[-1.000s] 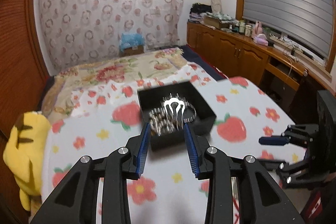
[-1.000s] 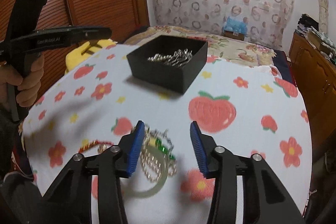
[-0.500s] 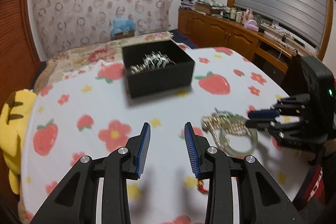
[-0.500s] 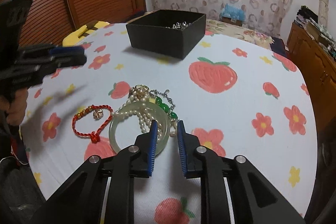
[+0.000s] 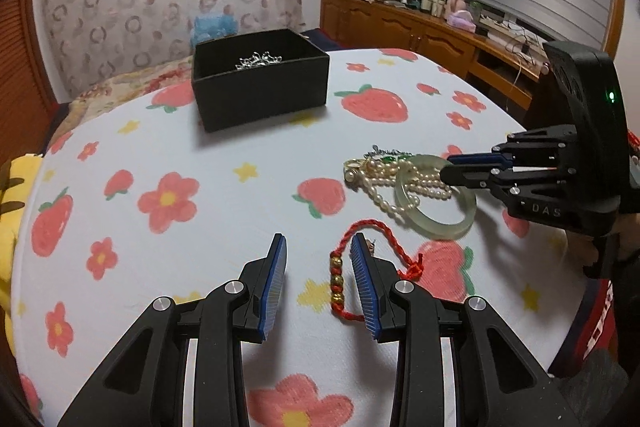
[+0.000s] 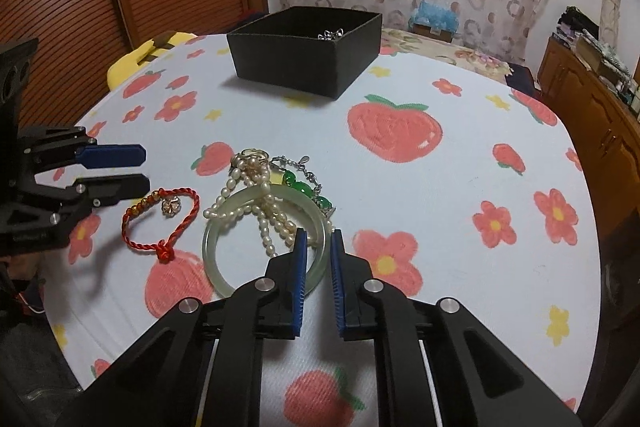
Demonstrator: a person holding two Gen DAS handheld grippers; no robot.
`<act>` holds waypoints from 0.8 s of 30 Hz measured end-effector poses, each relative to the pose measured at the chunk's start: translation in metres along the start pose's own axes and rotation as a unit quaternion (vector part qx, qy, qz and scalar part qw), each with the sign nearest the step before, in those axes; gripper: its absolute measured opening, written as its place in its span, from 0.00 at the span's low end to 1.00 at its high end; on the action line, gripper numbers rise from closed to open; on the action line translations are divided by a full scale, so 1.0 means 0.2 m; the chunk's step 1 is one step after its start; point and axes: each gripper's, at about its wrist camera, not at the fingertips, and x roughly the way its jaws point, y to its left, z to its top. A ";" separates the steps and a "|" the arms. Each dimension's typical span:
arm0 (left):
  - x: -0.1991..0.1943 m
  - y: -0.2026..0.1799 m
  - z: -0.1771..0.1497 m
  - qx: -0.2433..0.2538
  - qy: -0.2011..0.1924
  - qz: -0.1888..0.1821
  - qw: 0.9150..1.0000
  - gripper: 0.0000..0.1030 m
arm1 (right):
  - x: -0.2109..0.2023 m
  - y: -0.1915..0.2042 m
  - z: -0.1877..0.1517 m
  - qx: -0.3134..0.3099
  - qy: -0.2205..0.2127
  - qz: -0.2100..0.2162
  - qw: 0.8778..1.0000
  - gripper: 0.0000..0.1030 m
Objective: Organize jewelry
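A black box (image 5: pixel 260 79) (image 6: pixel 306 55) with silver jewelry inside stands at the far side of the table. A jade bangle (image 5: pixel 436 223) (image 6: pixel 216 263) lies under a pearl necklace (image 5: pixel 384 179) (image 6: pixel 256 195), with a green-bead chain (image 6: pixel 304 189) beside them. A red cord bracelet (image 5: pixel 340 283) (image 6: pixel 160 223) lies nearby. My left gripper (image 5: pixel 318 247) (image 6: pixel 114 169) is open, low over the red bracelet's end. My right gripper (image 6: pixel 318 241) (image 5: pixel 446 167) is shut on the bangle's rim.
The round table (image 6: pixel 440 211) has a strawberry and flower cloth. A yellow plush (image 5: pixel 12 195) sits at its left edge. A wooden cabinet (image 5: pixel 400 27) runs along the right wall; a bed lies behind the table.
My left gripper has moved back from the box and down to the red bracelet. My right gripper has closed from wide open onto the bangle's rim.
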 end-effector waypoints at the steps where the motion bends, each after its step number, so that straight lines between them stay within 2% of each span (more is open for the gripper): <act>1: 0.00 0.00 0.00 -0.001 0.001 -0.001 1.000 0.31 | 0.00 0.00 0.00 0.000 -0.001 0.001 1.000 0.12; 3: 0.01 -0.01 0.00 -0.001 0.002 -0.006 1.000 0.31 | 0.00 0.00 0.00 -0.001 -0.004 0.006 1.000 0.09; 9: 0.01 -0.06 0.02 0.011 -0.001 -0.011 1.000 0.31 | -0.09 0.01 0.00 -0.006 -0.041 -0.008 0.999 0.08; 17: 0.09 -0.08 0.13 0.017 0.005 -0.023 1.000 0.31 | -0.09 -0.01 0.00 -0.009 -0.033 -0.015 0.999 0.08; 24: 0.18 -0.09 0.18 0.000 0.025 -0.061 0.998 0.31 | -0.13 0.01 -0.02 -0.014 -0.047 -0.021 0.999 0.09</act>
